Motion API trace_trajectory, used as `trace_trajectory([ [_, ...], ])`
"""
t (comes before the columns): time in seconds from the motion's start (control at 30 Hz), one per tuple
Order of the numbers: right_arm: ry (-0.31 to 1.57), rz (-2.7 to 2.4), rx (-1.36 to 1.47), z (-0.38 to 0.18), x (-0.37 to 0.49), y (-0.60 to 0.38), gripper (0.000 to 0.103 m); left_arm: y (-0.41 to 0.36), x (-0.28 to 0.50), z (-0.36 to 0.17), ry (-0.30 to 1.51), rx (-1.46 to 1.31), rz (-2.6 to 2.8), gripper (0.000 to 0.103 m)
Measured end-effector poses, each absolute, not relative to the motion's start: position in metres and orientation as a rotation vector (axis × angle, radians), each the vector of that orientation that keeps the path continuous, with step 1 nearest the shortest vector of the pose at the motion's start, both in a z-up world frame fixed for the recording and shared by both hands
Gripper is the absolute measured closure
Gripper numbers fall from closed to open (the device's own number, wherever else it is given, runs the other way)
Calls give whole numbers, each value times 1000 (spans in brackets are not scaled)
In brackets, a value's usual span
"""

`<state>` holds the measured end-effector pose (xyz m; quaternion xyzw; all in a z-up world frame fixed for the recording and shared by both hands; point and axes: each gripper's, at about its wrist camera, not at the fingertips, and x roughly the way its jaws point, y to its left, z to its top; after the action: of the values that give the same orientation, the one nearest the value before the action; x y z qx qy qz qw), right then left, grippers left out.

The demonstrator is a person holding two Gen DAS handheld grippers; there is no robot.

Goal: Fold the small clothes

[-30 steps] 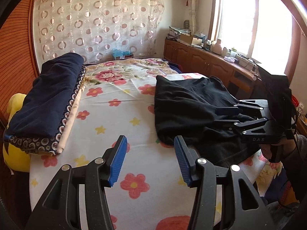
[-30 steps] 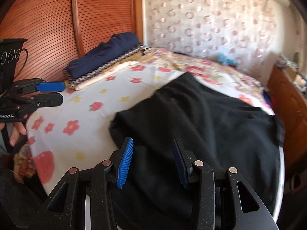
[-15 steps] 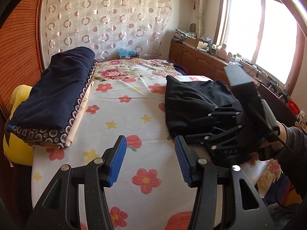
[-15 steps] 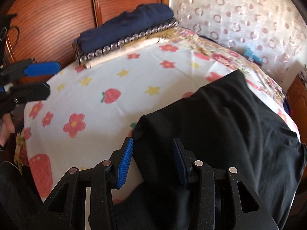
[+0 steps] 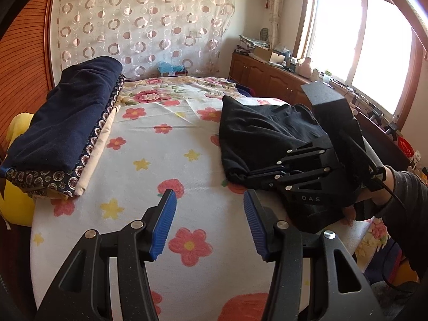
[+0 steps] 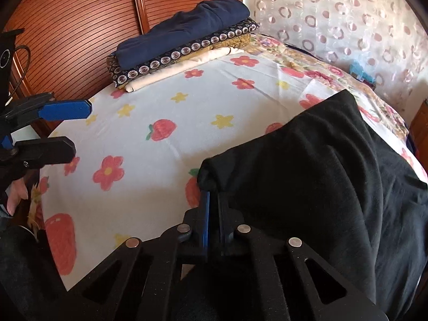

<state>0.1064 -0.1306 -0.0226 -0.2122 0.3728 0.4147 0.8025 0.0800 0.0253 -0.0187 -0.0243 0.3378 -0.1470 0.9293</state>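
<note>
black garment (image 6: 321,176) corner — pinched tight in right gripper (image 6: 212,200).

Bedroom. Bed with flower-print sheet (image 5: 149,144) ahead of the tongs; ribbed wooden panelling (image 6: 80,26) to their left; circle-patterned curtain (image 5: 144,26) beyond; bright sunlit window (image 5: 355,40) above cluttered wooden cabinets (image 5: 267,77) to their right.

1. A bed (image 5: 187,176) covered by a white sheet printed with flowers, stars and strawberries.
2. A black garment (image 6: 321,176) lies on one side.
3. A stack of folded cloths (image 5: 69,133) sits along the opposite edge.
</note>
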Motion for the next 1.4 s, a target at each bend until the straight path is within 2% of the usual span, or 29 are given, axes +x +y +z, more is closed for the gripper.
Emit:
trace_trajectory([
  [0.13,743,824,-437,-18,100,-135,101,20,80,-21,694,-49,-312,49],
  [0.3,631,760,-337,17,101,-166,101,17,79,-22,700,-46,-320,49],
  [0.7,464,398,-217,98,180,-270,101,9,77,-22,696,-40,-332,49],
  [0.9,538,125,-201,79,226,-314,101,6,77,-25,704,-38,-339,49],
  [1.13,616,208,-177,49,201,-314,95,-7,80,-27,709,-24,-359,49],
  [1.2,629,244,-165,45,187,-316,89,-12,79,-24,704,-21,-370,49],
  [1.27,626,273,-152,43,177,-338,76,-18,80,-23,701,-16,-380,49],
  [1.4,644,308,-138,36,140,-372,73,-34,82,-22,702,6,-408,46],
])
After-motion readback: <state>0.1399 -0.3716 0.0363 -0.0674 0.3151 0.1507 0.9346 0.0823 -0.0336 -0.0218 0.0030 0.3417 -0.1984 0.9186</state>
